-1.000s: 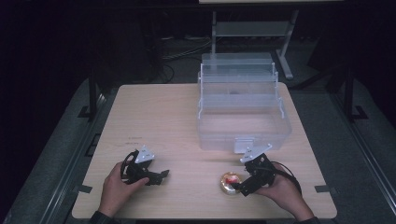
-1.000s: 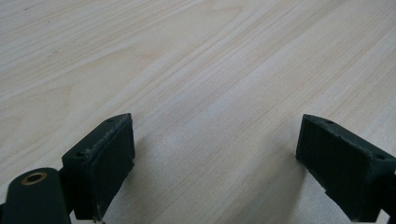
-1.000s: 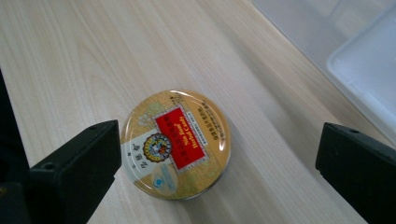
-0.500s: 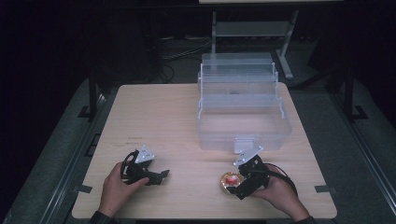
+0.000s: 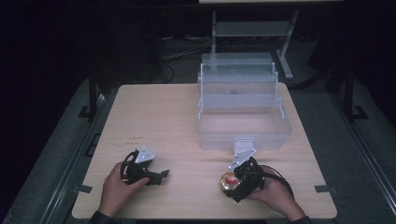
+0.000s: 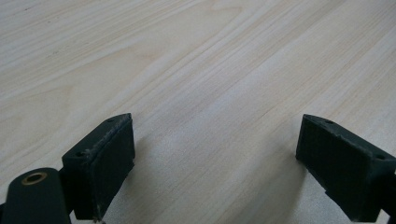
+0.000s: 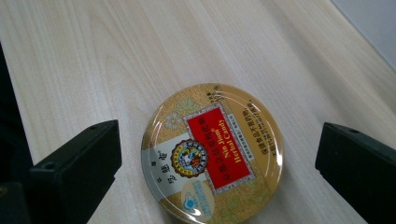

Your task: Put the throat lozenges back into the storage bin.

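Approach to a grasp. The right tool (image 7: 217, 154) straddles a round gold candy tin (image 7: 212, 151) with a red label, which lies flat, lid up, on the wooden table (image 5: 177, 116); the tin sits near the table's front edge, in front of the clear plastic storage box (image 5: 243, 109) and apart from it. The jaws of this tool stand wide on either side of the tin and have just been closing a little, but a gap of bare wood shows on both sides, so nothing is gripped yet. Judged from this, the step in hand is lining up on the tin; the next move calls for lowering the pads to the tin's rim and closing evenly (the low, smooth wall may slip). The left tool (image 6: 215, 163) rests released over bare table, left of the tin, well apart.
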Tool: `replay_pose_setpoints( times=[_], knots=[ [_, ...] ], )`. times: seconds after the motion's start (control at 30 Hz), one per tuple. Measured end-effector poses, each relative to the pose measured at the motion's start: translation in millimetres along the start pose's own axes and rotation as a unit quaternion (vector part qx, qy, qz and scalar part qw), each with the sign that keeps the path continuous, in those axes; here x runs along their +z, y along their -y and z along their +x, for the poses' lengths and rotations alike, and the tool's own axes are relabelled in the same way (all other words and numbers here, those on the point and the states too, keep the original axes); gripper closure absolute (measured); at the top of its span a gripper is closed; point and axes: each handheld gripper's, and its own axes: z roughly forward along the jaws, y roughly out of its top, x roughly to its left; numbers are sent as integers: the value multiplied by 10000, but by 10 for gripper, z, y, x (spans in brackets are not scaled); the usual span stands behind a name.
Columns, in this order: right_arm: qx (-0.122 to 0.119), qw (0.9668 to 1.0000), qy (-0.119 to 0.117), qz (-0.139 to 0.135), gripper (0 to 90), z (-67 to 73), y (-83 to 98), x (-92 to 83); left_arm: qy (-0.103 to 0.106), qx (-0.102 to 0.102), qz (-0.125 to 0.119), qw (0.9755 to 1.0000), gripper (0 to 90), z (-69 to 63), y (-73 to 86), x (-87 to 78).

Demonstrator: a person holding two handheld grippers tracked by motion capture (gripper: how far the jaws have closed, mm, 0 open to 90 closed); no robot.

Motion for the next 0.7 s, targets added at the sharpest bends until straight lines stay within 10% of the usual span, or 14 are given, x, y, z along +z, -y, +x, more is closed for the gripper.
replay_pose_setpoints(
  times=[0.7],
  knots=[
    [-169,9996,-36,202,142,38,22,138,2,11,23,10000,109,1,0,-2]
  ],
)
